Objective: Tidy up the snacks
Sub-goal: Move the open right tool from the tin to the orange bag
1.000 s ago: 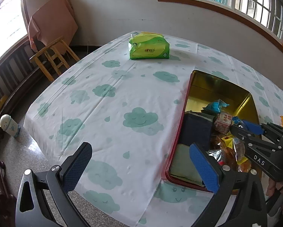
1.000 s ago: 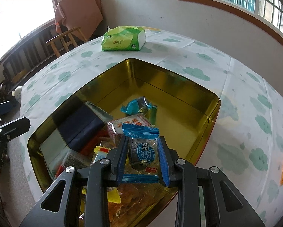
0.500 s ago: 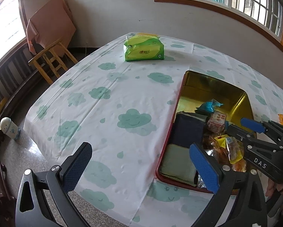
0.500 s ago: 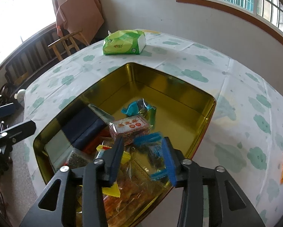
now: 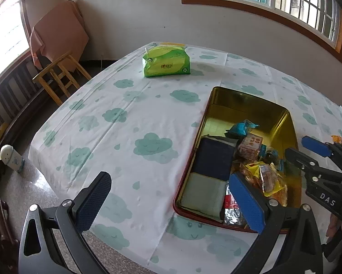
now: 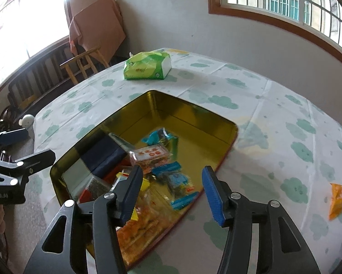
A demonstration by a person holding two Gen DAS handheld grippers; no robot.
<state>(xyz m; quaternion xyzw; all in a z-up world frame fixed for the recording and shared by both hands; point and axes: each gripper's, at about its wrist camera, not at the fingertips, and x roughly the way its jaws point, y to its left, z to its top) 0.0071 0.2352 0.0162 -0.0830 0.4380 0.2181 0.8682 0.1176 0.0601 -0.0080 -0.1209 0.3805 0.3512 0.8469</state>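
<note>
A gold tin (image 6: 193, 111) (image 5: 216, 96) on the cloud-print tablecloth holds several wrapped snacks. A blue packet (image 6: 180, 180) lies loose on the pile at the tin's near end, beside a clear red-label pack (image 6: 150, 155). My right gripper (image 6: 172, 173) hovers just above it. Its jaws are opening and neither pad touches the packet. In the left wrist view the right gripper (image 5: 304, 148) hangs over the tin's right side. My left gripper (image 5: 169, 180) stands wide open with nothing between its fingers, above the cloth at the tin's near left corner. An orange packet (image 6: 337, 198) lies on the cloth right of the tin.
A green tissue pack (image 5: 166, 61) sits at the table's far end. A wooden stool (image 5: 61, 77) and a white bottle (image 5: 11, 157) on the floor stand beyond the table's left edge. The left gripper (image 6: 34, 145) shows at the left of the right wrist view.
My right gripper was shut on the blue packet; its jaws have spread and the packet has dropped onto the snacks in the tin. The gripper has drawn up and back. The left gripper has stayed open.
</note>
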